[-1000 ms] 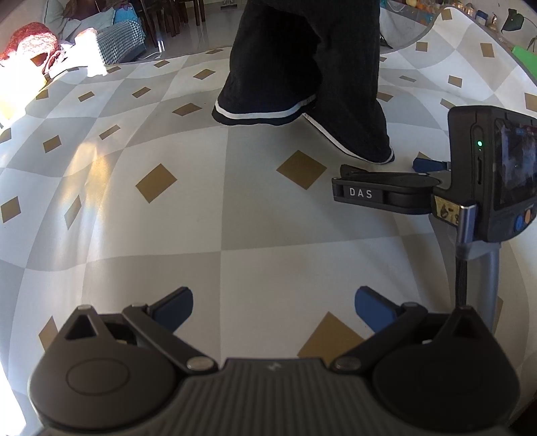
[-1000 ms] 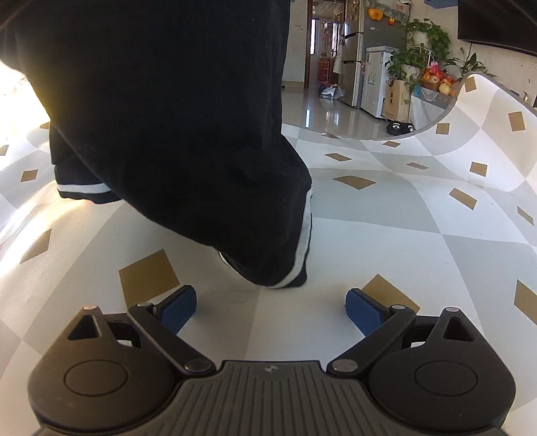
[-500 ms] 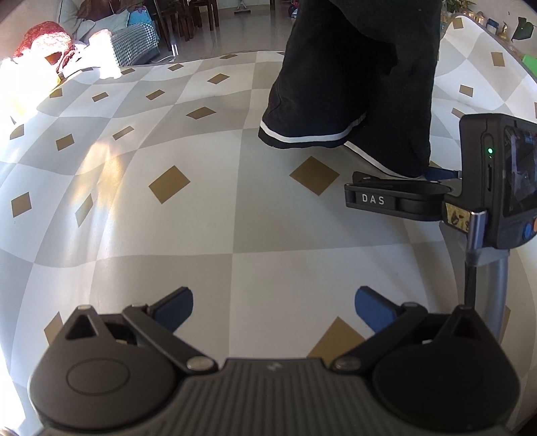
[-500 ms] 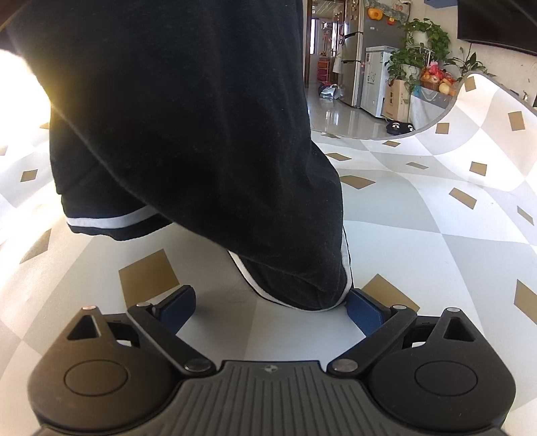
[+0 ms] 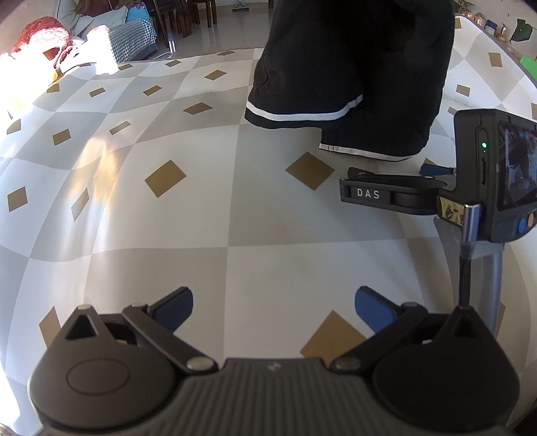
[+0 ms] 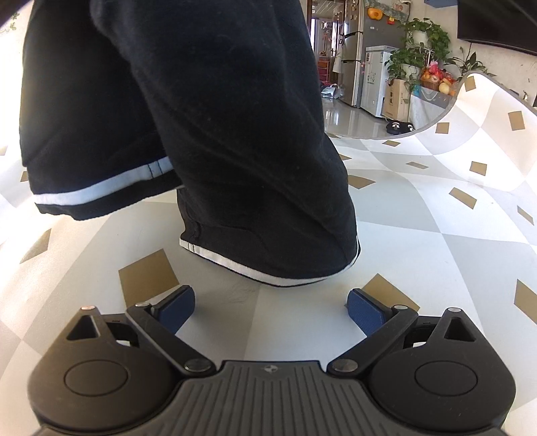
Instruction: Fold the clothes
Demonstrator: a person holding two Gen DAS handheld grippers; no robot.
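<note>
We see the right tongs (image 6: 270,310) spread apart and empty just near of the black shorts (image 6: 214,134), whose hem touches the checked desk (image 6: 419,241). Left tongs (image 5: 273,307), likewise apart, hover well nearer.

Glossy tiled floor (image 6: 349,117), fridge (image 6: 355,50), potted plants (image 6: 419,43), dark chairs (image 5: 191,13), strong sunlight

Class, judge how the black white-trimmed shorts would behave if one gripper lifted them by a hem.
The black shorts probably hang floppy: the cloth shows soft creases and bulges. They are likely light, being thin fabric. On the smooth checkered tablecloth they may slide rather than stay put when pushed.
</note>
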